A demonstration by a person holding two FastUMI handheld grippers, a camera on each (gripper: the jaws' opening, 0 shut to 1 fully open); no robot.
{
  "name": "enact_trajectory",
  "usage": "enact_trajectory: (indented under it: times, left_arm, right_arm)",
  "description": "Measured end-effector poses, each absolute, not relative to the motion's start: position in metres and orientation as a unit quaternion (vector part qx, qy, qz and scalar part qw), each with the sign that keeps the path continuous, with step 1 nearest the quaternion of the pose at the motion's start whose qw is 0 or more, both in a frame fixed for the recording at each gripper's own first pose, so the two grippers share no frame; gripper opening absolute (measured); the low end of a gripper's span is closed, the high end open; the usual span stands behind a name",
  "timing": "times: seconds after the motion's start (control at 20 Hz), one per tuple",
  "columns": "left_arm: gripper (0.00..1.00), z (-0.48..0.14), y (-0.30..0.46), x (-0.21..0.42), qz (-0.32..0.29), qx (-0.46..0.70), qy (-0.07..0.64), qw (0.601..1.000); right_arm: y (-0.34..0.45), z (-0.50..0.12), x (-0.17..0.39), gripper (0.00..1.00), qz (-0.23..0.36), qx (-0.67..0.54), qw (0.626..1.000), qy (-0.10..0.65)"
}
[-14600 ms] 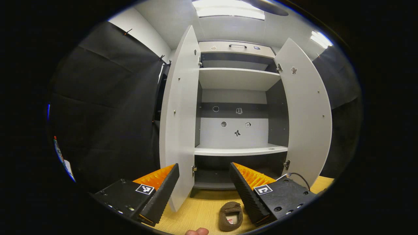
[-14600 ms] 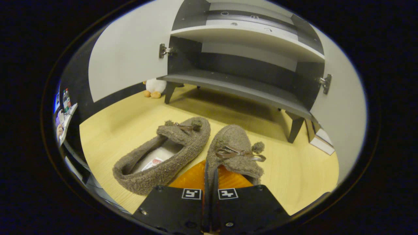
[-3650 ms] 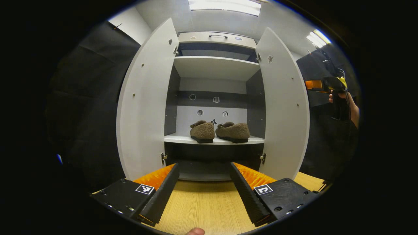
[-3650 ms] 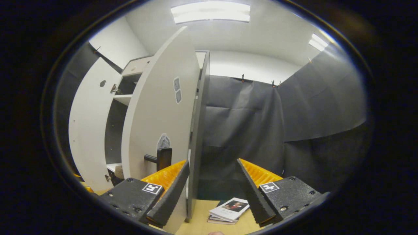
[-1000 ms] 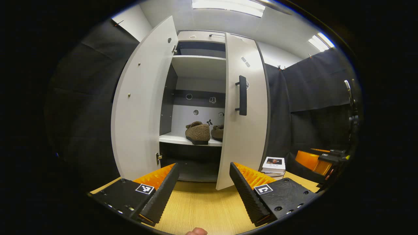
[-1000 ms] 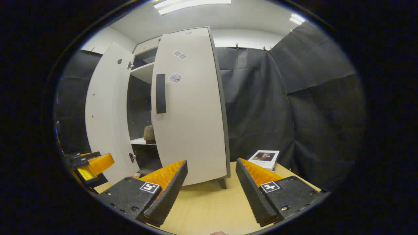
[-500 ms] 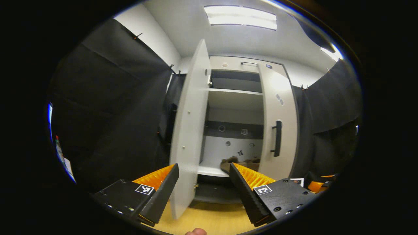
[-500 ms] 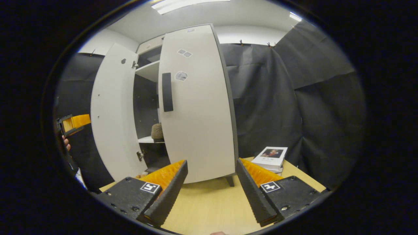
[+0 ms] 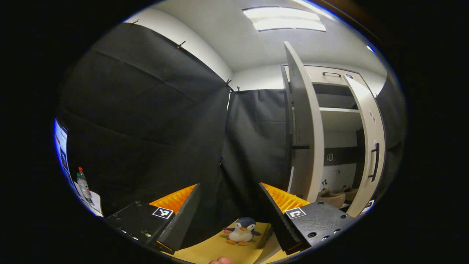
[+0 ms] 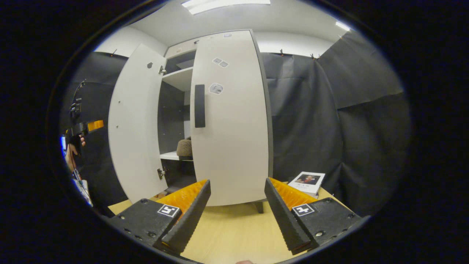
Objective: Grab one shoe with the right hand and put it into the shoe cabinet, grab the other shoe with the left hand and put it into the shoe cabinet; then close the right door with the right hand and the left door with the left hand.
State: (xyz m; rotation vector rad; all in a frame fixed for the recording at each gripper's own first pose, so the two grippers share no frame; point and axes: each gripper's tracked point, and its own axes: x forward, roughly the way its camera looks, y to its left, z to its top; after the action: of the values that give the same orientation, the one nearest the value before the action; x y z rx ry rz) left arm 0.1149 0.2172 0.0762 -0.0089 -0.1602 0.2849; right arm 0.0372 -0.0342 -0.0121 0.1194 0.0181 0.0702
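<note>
left door pending, right door shut

left gripper [image 9: 229,214]: jaws apart, empty. left door [image 9: 306,143] stood open, edge-on, just right of the jaws; likely a light, stiff panel on free hinges, best pushed on its outer face. right door [image 10: 231,121] closed. shoes [image 9: 331,198] lay on the shelf [image 10: 170,156]. right gripper [image 10: 237,211]: jaws apart, idle.

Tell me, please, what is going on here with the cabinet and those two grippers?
A person is putting a pair of shoes away with a gripper in each hand. Both shoes sit on a shelf inside the shoe cabinet. The right door is shut or nearly so; the left door stands open. The left gripper, open and empty, is out beside that door. The right gripper is open and holds nothing.
</note>
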Motion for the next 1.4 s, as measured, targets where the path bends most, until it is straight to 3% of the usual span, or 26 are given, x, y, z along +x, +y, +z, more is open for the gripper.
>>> enact_trajectory:
  times: [0.45,0.8,1.4]
  left_arm:
    - [0.94,0.096,0.204,0.145,0.101,-0.022,-0.109,0.989]
    - [0.94,0.099,0.188,0.146,0.085,-0.002,-0.098,0.992]
    - [0.94,0.086,0.072,0.167,-0.057,-0.052,-0.078,0.994]
  right_arm:
    - [-0.058,-0.012,0.038,0.97,0.003,0.063,0.998,0.011]
    - [-0.049,-0.006,0.044,0.97,0.018,0.070,0.997,0.006]
    - [-0.064,-0.003,0.036,0.97,0.000,0.050,0.999,0.003]
